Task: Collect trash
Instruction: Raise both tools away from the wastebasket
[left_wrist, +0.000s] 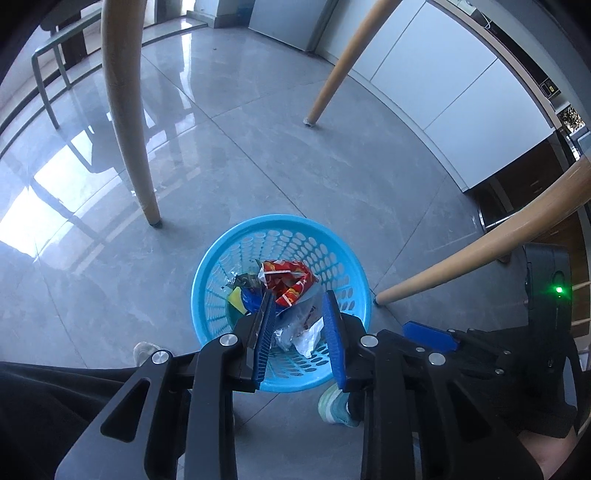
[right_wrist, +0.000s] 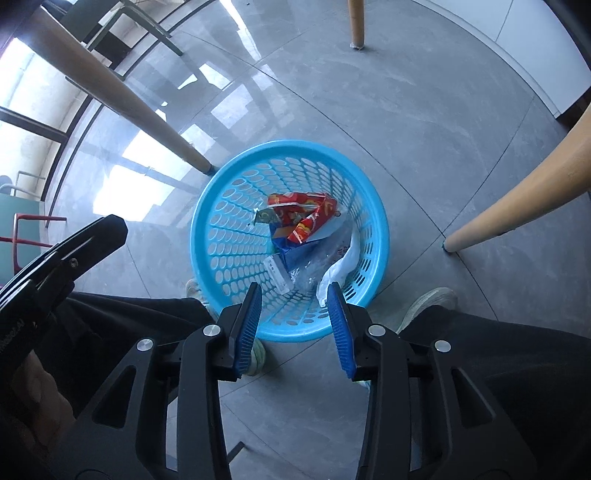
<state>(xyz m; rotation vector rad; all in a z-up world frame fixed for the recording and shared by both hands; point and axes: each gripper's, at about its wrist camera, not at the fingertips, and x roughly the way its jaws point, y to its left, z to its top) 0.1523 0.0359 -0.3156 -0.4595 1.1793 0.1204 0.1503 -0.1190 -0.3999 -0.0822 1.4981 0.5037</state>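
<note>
- Nearest the left wrist camera, the left gripper (left_wrist: 299, 310) pointed steeply down over a blue basket (left_wrist: 207, 280), its blue pads apart and pressing on nothing.
- Something dark and thin lay along the inner face of its left pad (left_wrist: 266, 325); what it was could not be told.
- Likewise released, the right gripper (right_wrist: 293, 299) hung over the near rim of the same basket (right_wrist: 207, 236), with nothing between its pads.
- Seen from the left wrist camera, the right gripper's black body with a green light (left_wrist: 559, 290) sat just to the right of the left one.
- Trash lay inside the basket: a red snack wrapper (right_wrist: 306, 214) on top, a blue packet (right_wrist: 286, 247) under it, clear crumpled plastic (right_wrist: 314, 269) nearer the camera, and a white tissue (right_wrist: 341, 269) against the right wall.
- A small yellow and green piece (left_wrist: 236, 297) showed at the left of the pile in the left wrist view.
- The basket stood on a grey tiled floor (right_wrist: 424, 129) between wooden table legs, one (right_wrist: 122, 96) close to its far left rim and another (right_wrist: 517, 199) off to the right.
- The person's shoes sat either side of the basket, one (right_wrist: 428, 301) at its right and one (right_wrist: 255, 354) partly hidden behind the left pad, with dark trouser legs (right_wrist: 129, 325) at both sides.
</note>
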